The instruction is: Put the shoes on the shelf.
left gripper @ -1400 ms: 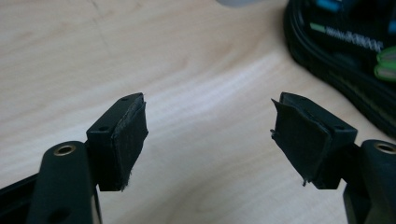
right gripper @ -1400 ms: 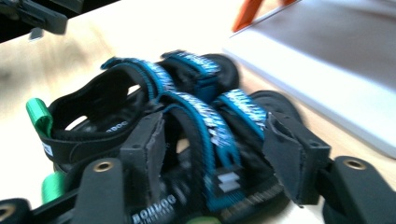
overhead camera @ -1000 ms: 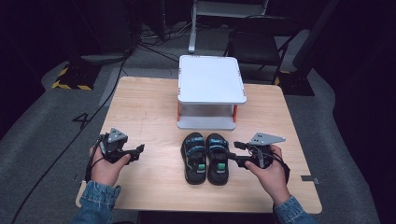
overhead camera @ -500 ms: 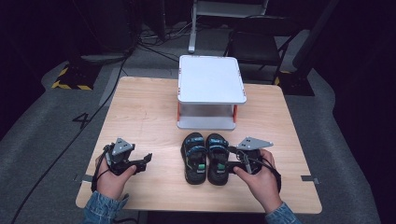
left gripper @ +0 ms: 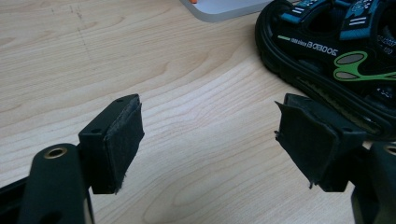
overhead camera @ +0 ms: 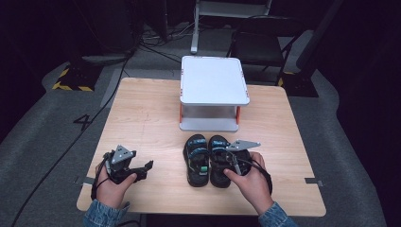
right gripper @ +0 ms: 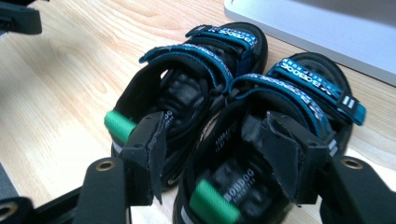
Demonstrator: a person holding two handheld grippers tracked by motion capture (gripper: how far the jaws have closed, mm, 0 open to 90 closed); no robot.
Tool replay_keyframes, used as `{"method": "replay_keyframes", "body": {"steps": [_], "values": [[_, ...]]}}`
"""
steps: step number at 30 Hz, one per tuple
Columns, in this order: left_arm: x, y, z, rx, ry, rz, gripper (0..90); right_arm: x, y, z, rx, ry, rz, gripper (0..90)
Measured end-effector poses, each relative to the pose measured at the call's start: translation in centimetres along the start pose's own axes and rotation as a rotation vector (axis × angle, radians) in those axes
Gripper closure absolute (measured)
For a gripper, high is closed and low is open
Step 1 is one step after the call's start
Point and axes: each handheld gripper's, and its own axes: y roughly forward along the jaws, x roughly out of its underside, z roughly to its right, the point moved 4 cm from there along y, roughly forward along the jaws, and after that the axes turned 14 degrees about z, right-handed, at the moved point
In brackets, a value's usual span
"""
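Note:
A pair of black sandals with blue straps and green heel tabs lies side by side at the table's front middle: left sandal (overhead camera: pixel 196 161), right sandal (overhead camera: pixel 217 143). My right gripper (overhead camera: pixel 228 160) hangs over the heel of the right sandal (right gripper: pixel 299 93). Its jaws are open, with the adjoining side walls of the two sandals between them and the left sandal (right gripper: pixel 187 93) beside. My left gripper (overhead camera: pixel 145 166) is open low over bare wood, left of the pair. In the left gripper view the gripper (left gripper: pixel 210 126) has nothing between its jaws, and a sandal (left gripper: pixel 336 56) lies just past its right jaw.
A white two-level stand (overhead camera: pixel 213 80) with orange posts stands just behind the sandals; its base (right gripper: pixel 317 28) is close to their toes. The wooden table (overhead camera: pixel 146 113) has bare room at left and right. A chair (overhead camera: pixel 265 47) and cables are on the floor behind.
My right hand has slid left, from beside the pair to over the right sandal's heel. My left hand has drawn toward the near edge and a little lower.

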Motion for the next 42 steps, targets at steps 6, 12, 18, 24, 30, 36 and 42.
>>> {"method": "replay_keyframes", "body": {"steps": [6,12,18,24,30,36,42], "values": [[0.2,-0.1,0.2,0.007,0.012,-0.004,22.5,0.5,1.3,-0.4,-0.047,0.019,-0.036,37.9],[0.4,0.0,0.3,0.01,0.02,-0.011,22.5,0.4,1.8,-0.4,-0.062,0.056,-0.036,38.8],[0.5,0.0,0.3,0.007,0.018,-0.015,22.5,0.3,2.0,-0.1,-0.084,0.128,-0.033,41.2],[0.6,0.2,0.5,0.012,0.023,-0.024,22.5,0.2,2.3,-0.3,-0.097,0.167,-0.036,41.9],[0.7,0.3,0.6,0.023,0.028,-0.028,23.1,0.1,2.8,-0.3,-0.106,0.236,-0.05,44.8],[0.8,0.4,0.7,0.026,0.032,-0.031,23.1,0.0,3.0,-0.1,-0.086,0.283,-0.045,50.9],[0.8,0.4,0.7,0.026,0.034,-0.028,23.1,0.8,4.2,-1.5,0.01,0.106,-0.054,45.6]]}}
